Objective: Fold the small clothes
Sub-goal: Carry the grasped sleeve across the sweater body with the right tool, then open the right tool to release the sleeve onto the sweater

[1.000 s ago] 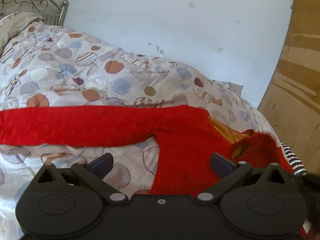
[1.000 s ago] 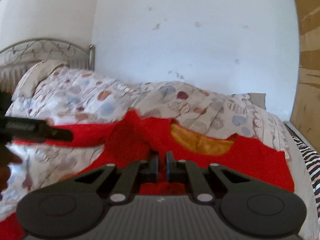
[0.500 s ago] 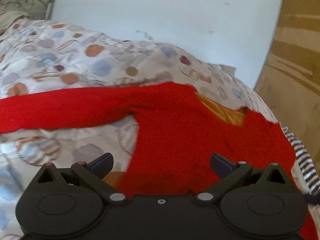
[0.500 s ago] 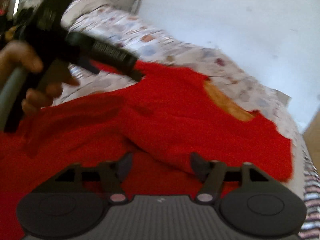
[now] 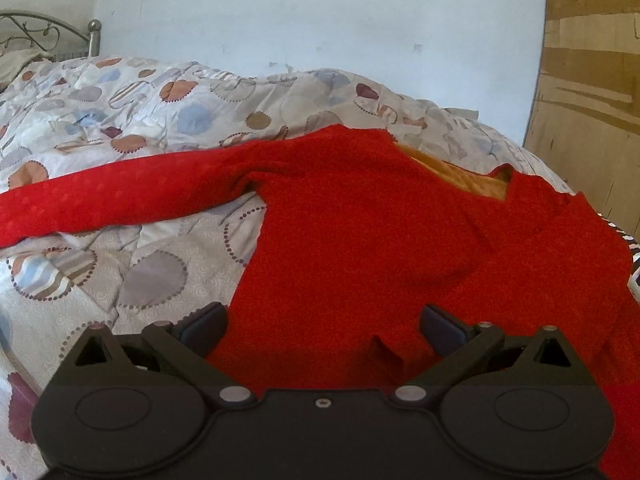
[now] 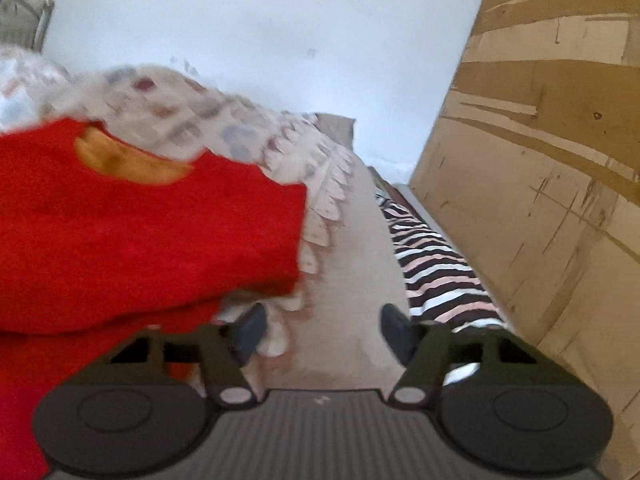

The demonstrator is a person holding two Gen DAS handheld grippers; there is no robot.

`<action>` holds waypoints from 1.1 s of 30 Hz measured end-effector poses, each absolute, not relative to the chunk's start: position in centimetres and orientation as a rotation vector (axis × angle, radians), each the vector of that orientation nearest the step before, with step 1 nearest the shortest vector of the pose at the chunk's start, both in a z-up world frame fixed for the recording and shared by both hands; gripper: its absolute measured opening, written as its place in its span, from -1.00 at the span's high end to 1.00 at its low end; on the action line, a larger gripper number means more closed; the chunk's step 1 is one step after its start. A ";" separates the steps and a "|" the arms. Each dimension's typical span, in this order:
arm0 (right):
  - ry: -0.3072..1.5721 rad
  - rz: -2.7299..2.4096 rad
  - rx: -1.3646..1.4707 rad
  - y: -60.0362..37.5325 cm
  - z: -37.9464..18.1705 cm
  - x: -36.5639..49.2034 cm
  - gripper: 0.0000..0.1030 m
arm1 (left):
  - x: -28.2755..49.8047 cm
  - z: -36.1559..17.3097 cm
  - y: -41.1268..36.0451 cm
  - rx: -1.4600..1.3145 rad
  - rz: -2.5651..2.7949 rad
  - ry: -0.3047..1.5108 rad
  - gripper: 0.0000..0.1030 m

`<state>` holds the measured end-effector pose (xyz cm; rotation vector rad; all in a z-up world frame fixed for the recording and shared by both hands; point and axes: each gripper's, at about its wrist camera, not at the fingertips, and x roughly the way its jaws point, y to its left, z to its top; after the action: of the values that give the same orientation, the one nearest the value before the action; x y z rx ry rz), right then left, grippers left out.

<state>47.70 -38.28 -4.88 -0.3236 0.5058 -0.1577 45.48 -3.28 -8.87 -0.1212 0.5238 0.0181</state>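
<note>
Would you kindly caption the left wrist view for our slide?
Open left gripper above a red sweater spread on a patterned quilt.

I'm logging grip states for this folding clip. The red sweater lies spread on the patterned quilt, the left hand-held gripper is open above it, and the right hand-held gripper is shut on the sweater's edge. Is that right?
Not quite. In the right wrist view the right hand-held gripper is open, holding nothing, beside the red sweater. The rest stands: the sweater lies on the patterned quilt and the left hand-held gripper is open above it.
</note>
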 end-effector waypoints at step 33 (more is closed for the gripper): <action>0.538 -0.097 -0.267 -39.3 -4.3 44.2 -0.47 | 43.7 -7.3 0.7 -0.304 -0.006 0.489 -0.99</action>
<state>44.18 -39.28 -4.34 -0.2669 0.5383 -0.0965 43.67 0.70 -7.26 -0.3043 0.4891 -0.0064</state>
